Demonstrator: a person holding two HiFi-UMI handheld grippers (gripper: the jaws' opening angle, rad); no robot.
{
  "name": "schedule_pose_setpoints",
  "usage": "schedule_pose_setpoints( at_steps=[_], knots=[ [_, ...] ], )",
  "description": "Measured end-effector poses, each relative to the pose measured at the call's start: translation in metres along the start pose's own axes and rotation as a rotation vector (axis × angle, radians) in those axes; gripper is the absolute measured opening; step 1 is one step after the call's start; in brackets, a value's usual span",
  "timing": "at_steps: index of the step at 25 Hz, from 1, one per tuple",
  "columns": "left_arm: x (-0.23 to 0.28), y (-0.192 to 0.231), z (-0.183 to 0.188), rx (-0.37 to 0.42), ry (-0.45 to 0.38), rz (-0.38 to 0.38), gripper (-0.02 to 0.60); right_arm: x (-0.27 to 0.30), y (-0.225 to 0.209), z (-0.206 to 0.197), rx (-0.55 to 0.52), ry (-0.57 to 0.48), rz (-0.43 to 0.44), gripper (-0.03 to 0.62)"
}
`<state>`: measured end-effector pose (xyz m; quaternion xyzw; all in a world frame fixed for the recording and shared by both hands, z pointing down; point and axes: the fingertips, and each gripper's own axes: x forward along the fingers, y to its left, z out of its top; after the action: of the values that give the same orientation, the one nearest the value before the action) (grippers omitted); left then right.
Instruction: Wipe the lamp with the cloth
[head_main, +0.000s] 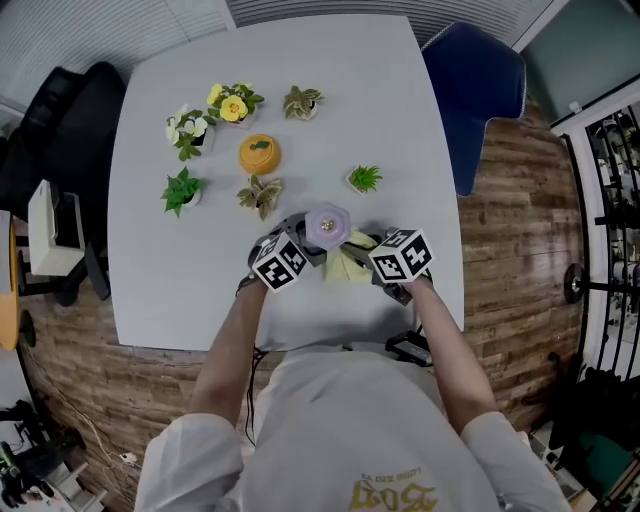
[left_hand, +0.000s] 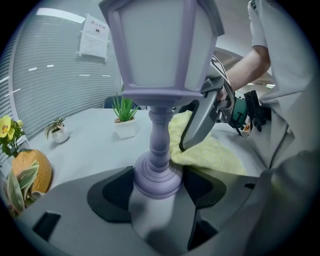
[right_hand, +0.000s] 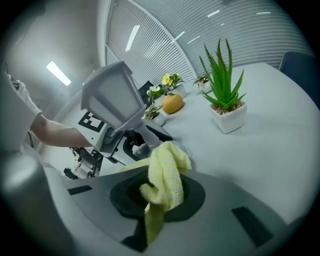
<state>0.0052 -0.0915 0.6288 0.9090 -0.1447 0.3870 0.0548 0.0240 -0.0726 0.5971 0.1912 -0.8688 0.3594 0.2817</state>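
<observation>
Lamp (left_hand: 159, 75), a lavender lantern on a turned stem, stands upright near the tabletop's (head_main: 200, 290) front edge. The left gripper's (left_hand: 157, 186) jaws clamp its round base, a sensible hold: it looks light, rigid and top-heavy. The right gripper's (right_hand: 160, 192) jaws pinch a soft yellow cloth (right_hand: 162, 180) just beside the stem.

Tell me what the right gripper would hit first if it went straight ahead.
Probably the lamp, at its lower stem, just past the cloth the right gripper holds; depth is hard to judge.
</observation>
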Motion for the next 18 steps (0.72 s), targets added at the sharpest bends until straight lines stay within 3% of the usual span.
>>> schedule_pose_setpoints(
  at_steps=[6,11,18],
  knots=[
    [-0.001,0.0,-0.003,-0.039,0.016,-0.02,0.302,-0.026,-0.006,0.011,0.018,-0.088,-0.089,0.031],
    [-0.01,0.002,-0.001,-0.109,0.005,0.013,0.302,-0.048,-0.006,0.023,0.03,-0.179,-0.17,0.031],
    [-0.044,-0.002,0.014,-0.335,-0.156,0.06,0.302,-0.072,0.009,0.032,-0.017,-0.256,-0.289,0.031]
  ],
)
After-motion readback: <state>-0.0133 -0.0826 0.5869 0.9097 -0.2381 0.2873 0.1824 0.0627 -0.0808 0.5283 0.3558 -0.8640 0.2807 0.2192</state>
